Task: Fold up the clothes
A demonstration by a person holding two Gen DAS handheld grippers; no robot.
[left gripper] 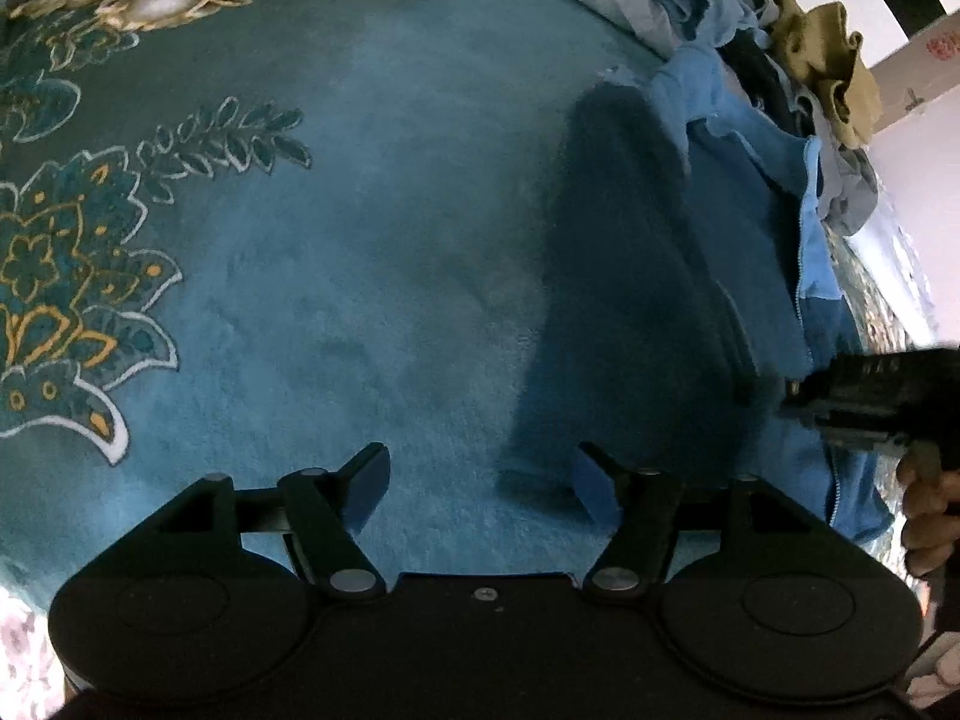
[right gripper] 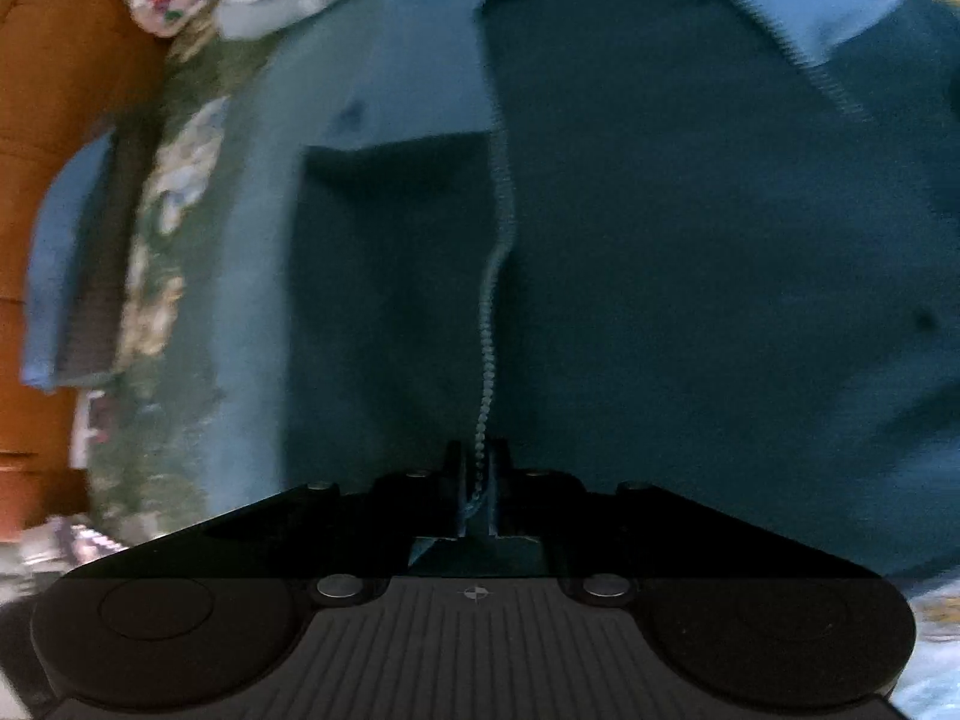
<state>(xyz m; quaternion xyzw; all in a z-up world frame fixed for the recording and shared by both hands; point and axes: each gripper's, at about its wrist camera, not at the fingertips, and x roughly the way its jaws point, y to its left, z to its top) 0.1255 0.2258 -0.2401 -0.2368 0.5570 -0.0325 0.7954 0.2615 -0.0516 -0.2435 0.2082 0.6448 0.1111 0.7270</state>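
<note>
The right gripper (right gripper: 478,468) pinches the blurred jacket (right gripper: 660,270) at its zipper (right gripper: 489,330); the left gripper (left gripper: 480,480) gapes empty over open blanket (left gripper: 360,240).

I can read no text, label, brand or number in either wrist view from here. The only mark I can pick out is a reddish stamp (left gripper: 942,47) on the pale board (left gripper: 912,84) at the upper right of the left wrist view, too blurred and small for me to make out. The right wrist view is smeared and gives me nothing legible.
</note>
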